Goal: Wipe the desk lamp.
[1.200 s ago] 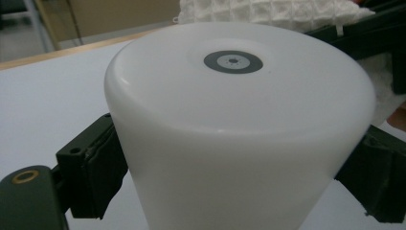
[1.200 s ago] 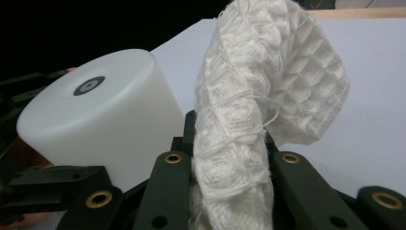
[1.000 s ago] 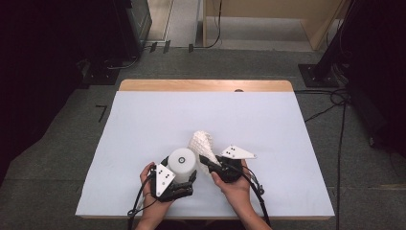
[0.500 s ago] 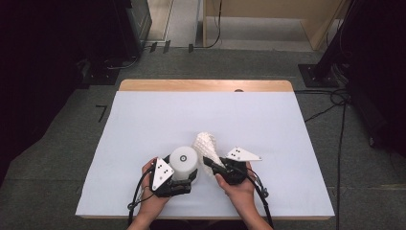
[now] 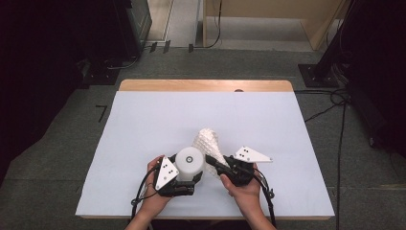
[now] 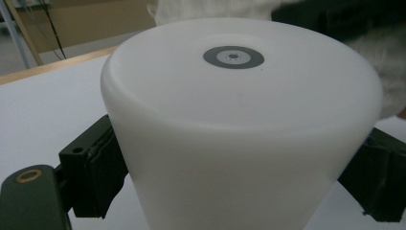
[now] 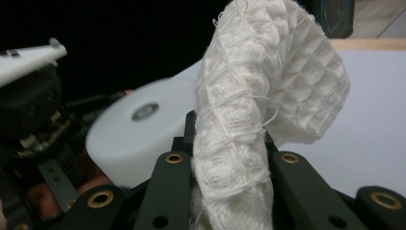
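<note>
A white upside-down cup (image 5: 190, 161) with a grey ring mark on its top stands near the table's front edge. My left gripper (image 5: 191, 175) is shut on it, and its black pads (image 6: 91, 177) press the cup (image 6: 239, 120) from both sides. Just right of the cup, my right gripper (image 5: 211, 161) is shut on a white waffle-weave cloth (image 5: 208, 140). In the right gripper view the cloth (image 7: 268, 96) rises between the jaws and folds over to the right, with the cup (image 7: 139, 129) and the left gripper (image 7: 33, 110) behind it to the left.
A white sheet (image 5: 143, 124) covers the table, leaving a wooden strip (image 5: 206, 85) along the far edge. Grey floor surrounds the table. Dark equipment stands at the back left, and cables (image 5: 341, 124) run along the floor on the right.
My right gripper has lifted a little and shifted right with the cloth, whose top now stands higher beside the cup. The left gripper and the cup have stayed in place.
</note>
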Demonstrator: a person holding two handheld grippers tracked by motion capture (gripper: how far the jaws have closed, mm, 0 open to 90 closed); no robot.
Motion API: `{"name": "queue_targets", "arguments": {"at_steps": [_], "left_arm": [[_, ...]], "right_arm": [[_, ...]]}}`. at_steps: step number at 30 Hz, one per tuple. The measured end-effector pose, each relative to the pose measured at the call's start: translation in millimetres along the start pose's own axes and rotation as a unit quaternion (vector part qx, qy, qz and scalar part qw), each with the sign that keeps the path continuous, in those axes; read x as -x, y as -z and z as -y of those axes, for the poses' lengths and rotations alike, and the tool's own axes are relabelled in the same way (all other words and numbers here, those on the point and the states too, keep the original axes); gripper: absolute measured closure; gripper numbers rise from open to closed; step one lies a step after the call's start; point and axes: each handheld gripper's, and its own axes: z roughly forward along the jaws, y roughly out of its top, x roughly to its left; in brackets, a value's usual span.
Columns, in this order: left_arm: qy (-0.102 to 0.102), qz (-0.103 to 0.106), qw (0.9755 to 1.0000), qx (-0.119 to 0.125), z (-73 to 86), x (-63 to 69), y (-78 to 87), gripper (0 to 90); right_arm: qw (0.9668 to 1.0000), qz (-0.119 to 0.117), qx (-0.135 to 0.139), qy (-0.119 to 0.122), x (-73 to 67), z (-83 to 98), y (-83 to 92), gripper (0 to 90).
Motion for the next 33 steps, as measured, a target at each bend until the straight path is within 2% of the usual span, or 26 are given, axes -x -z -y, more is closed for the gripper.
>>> {"name": "queue_targets", "arguments": {"at_steps": [5,7,10,12,15,20,23,25,26,33], "left_arm": [[0.005,-0.005,0.9999,0.010,-3.0,-5.1,5.4,8.9],[0.004,-0.006,0.9999,0.009,-2.4,-5.7,5.1,8.9],[0.005,-0.002,1.0000,0.003,0.4,-6.6,1.8,8.9],[0.009,-0.003,0.9999,0.002,2.3,-7.9,-0.1,8.9],[0.004,-0.005,1.0000,0.000,3.3,-9.2,-1.1,8.9],[0.005,-0.009,0.9999,-0.002,3.8,-11.1,-1.5,8.8],[0.004,-0.005,0.9999,0.009,3.2,-11.0,0.2,8.8],[0.003,-0.006,0.9999,0.008,3.5,-11.3,-0.3,8.8],[0.003,-0.006,0.9999,0.008,4.2,-11.4,-0.9,8.8],[0.005,-0.017,0.9998,-0.007,9.0,-15.7,-4.0,8.8]], "right_arm": [[0.9989,0.014,-0.043,-0.010,6.3,16.8,-15.3,77.4],[0.9987,0.014,-0.047,-0.013,6.4,19.4,-17.8,77.4],[0.9994,0.004,-0.035,-0.003,2.5,14.0,-14.1,77.4],[0.9998,-0.004,-0.020,-0.005,-0.5,8.2,-9.0,77.4],[0.9999,-0.009,-0.005,0.004,-3.7,3.4,-5.1,77.4],[0.9996,-0.001,-0.025,-0.010,2.9,11.9,-12.1,77.5],[0.9985,0.004,-0.054,-0.013,7.7,19.9,-19.8,77.4],[0.9978,0.005,-0.062,-0.022,10.5,23.4,-22.4,77.4],[0.9978,0.001,-0.060,-0.027,10.7,23.7,-22.4,77.2],[0.9995,-0.029,-0.009,-0.007,2.0,7.8,-8.4,77.5]]}}
